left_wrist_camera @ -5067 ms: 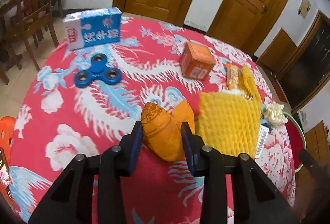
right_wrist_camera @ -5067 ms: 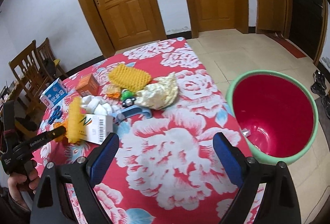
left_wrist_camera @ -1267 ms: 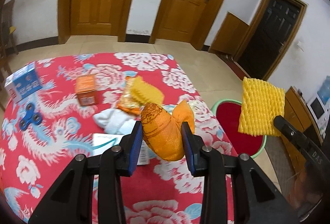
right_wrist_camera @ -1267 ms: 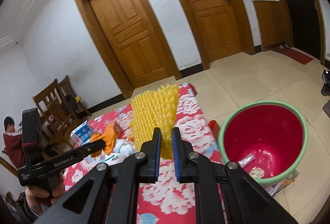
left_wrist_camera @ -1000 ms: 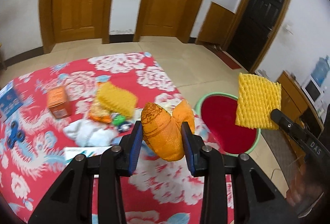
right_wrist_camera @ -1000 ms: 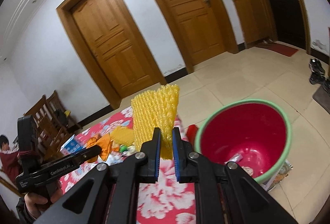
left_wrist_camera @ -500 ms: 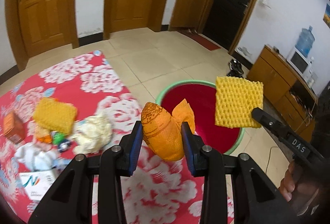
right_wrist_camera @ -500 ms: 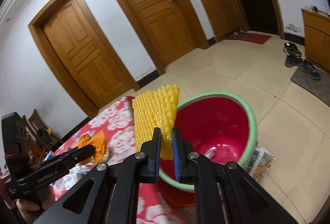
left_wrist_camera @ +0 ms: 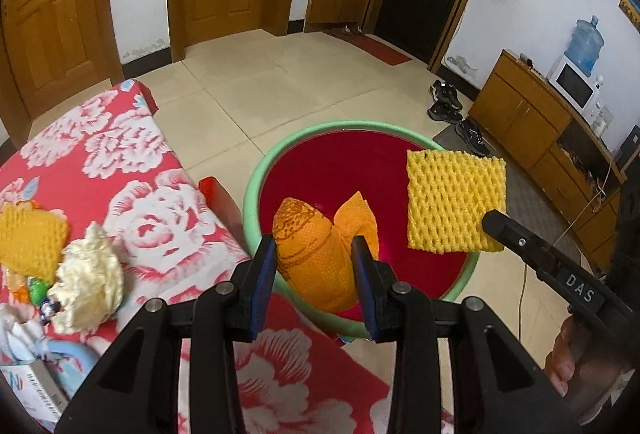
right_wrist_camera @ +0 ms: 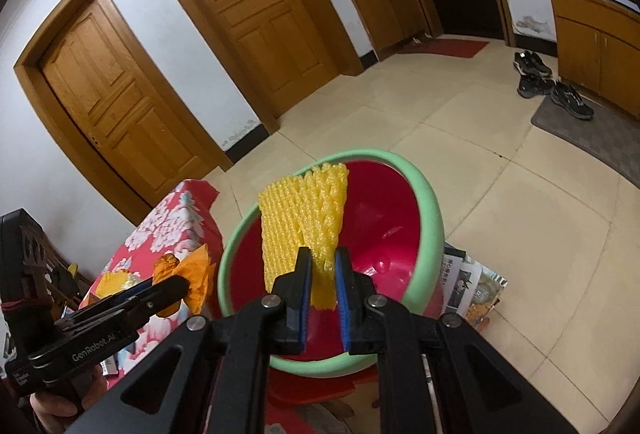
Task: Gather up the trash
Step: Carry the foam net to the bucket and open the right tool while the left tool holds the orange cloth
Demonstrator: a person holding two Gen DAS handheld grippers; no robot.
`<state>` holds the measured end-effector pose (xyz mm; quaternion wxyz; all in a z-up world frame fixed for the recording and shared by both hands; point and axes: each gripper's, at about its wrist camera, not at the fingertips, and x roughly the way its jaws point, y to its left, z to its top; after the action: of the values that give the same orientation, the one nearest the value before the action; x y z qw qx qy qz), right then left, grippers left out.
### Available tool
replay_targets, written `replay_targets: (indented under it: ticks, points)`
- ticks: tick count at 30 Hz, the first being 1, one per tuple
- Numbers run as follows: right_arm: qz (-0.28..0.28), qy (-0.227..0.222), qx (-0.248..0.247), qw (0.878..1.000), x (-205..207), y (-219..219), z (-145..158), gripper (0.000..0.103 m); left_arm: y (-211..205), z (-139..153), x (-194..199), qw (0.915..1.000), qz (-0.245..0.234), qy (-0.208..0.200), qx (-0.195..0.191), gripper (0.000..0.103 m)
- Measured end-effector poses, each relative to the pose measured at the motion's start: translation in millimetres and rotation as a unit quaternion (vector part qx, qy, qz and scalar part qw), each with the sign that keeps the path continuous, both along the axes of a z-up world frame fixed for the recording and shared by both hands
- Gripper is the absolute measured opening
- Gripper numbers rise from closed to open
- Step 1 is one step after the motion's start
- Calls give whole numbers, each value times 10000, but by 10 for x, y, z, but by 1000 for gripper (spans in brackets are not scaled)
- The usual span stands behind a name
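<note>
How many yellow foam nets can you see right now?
2. One yellow foam net is held by the right gripper over the red bin; another foam net lies on the table. More may be hidden.

Glossy smooth red plastic bucket with mint-green rim (left_wrist_camera: 256,190) – sheen on inner wall. Yellow foam-net fruit sleeve (left_wrist_camera: 454,203), soft, open-mesh, matt. Crumpled orange non-woven wrapper (left_wrist_camera: 320,258), finely dimpled, matt. Matt black plastic left gripper (left_wrist_camera: 316,276) and right gripper (right_wrist_camera: 322,280), ribbed blue pads (left_wrist_camera: 265,274), shiny metal bolt heads. Red floral cotton-like tablecloth (left_wrist_camera: 152,202), matt. Cream crumpled tissue paper wad (left_wrist_camera: 90,280) – rough. Varnished wooden doors (right_wrist_camera: 256,6), semi-gloss. Polished beige floor tiles (left_wrist_camera: 280,78).
</note>
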<state>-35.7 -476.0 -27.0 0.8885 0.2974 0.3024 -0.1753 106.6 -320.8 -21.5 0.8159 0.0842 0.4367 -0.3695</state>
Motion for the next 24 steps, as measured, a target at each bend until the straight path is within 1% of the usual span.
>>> replay_targets:
  ticks: [5,8,10,13,14,19,21,24]
  points:
    - [-54,79,73,9999,23,-41,-67,16,-75,-90,78,10000,11,47,48,38]
    - [-99,87,124,9998,24,-66,-90,16,-88,-133,115,9999,32,144,62,41]
    - [-125,82,165,9998,31,-71,-94,17,-88,-160,131,9998,53,192,66,46]
    - [-144,66,196,9997,29,-81,-92,23,-82,-163,132,9998,77,169,77,50]
    - [-148,62,191,9997,27,-82,-91,25,-77,-154,127,9998,73,152,74,50]
    - [-138,50,176,9997,25,-61,-83,28,-37,-103,109,9999,115,116,45,51]
    - [-131,39,184,9997,26,-54,-79,34,5,-74,96,9998,154,123,23,51]
    - [-108,4,182,9998,13,-25,-54,38,80,-36,79,9997,223,142,-6,51]
